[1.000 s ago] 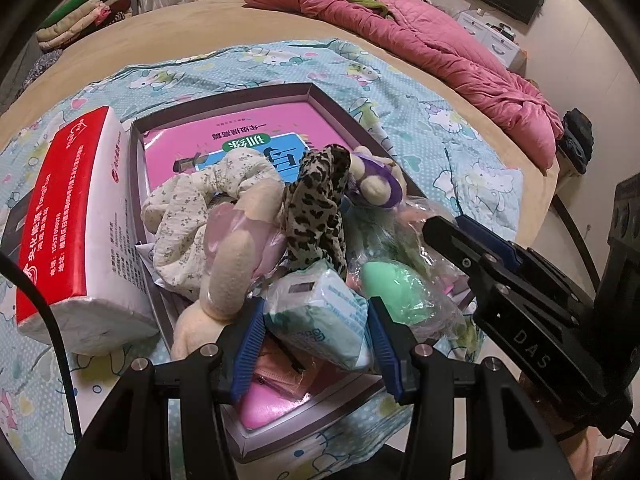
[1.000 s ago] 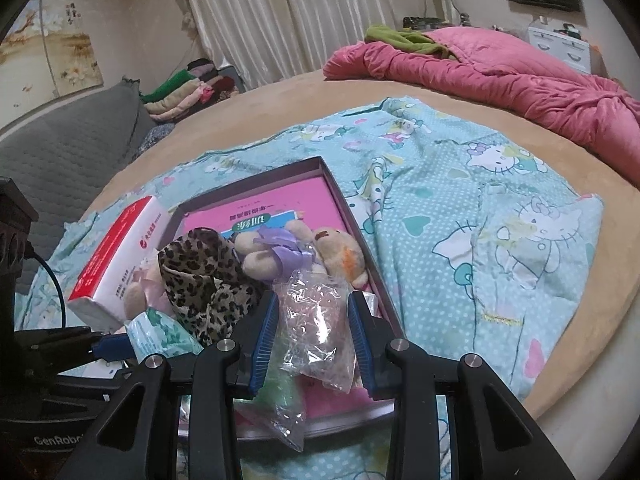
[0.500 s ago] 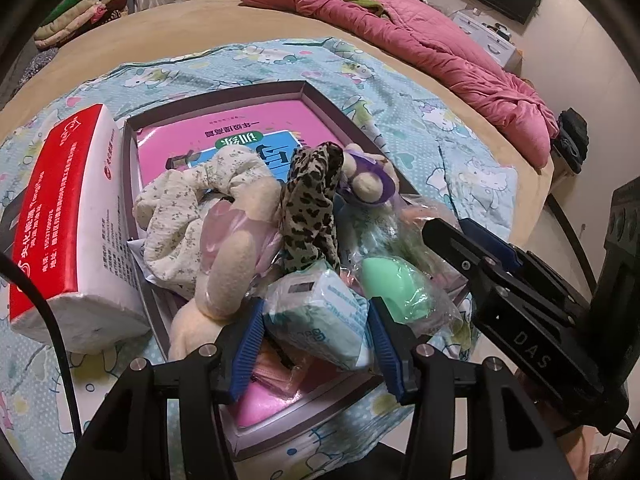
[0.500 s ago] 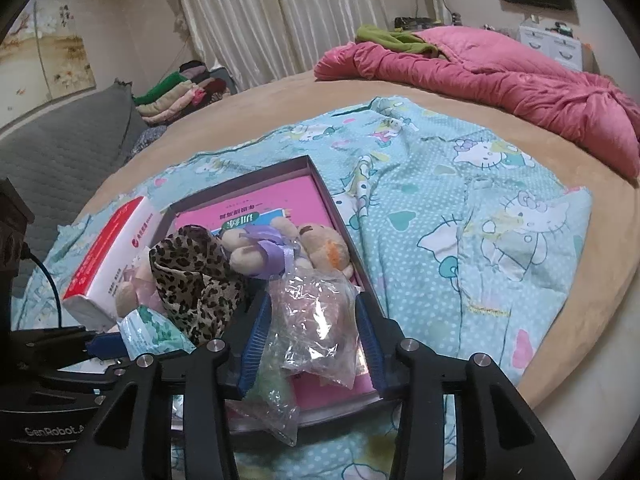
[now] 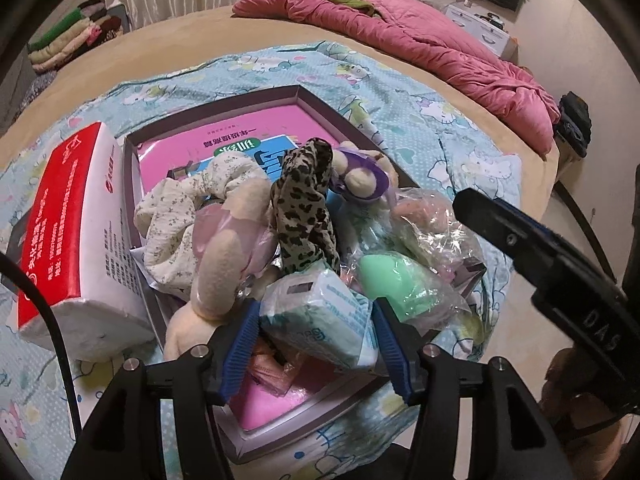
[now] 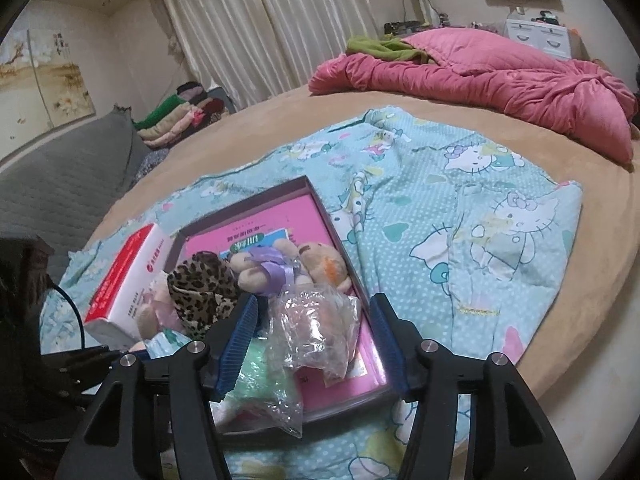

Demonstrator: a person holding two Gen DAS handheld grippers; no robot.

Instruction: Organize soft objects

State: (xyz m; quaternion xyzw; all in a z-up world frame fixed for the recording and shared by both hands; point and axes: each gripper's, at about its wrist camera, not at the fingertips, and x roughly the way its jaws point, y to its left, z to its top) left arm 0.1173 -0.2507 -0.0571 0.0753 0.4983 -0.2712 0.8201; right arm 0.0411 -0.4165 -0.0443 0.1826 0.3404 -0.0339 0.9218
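A shallow grey box (image 5: 158,140) with a pink bottom lies on the bed and holds a heap of soft things: a leopard-print scrunchie (image 5: 306,208), a cream floral scrunchie (image 5: 180,216), a plush toy with a purple bow (image 5: 360,172), a green sponge in plastic (image 5: 394,280). My left gripper (image 5: 314,320) is shut on a tissue pack (image 5: 320,312) at the box's near end. My right gripper (image 6: 312,320) stands open around a clear plastic bag (image 6: 316,320) that rests in the box, its pads apart from it.
A red and white tissue box (image 5: 76,220) lies left of the grey box. A light blue cartoon sheet (image 6: 460,208) covers the round tan bed. A pink quilt (image 6: 480,68) lies at the far side. Folded clothes (image 6: 180,116) are stacked at the back left.
My right gripper's jaws have widened and let go of the clear plastic bag, which now rests in the box. The left gripper keeps hold of the tissue pack.
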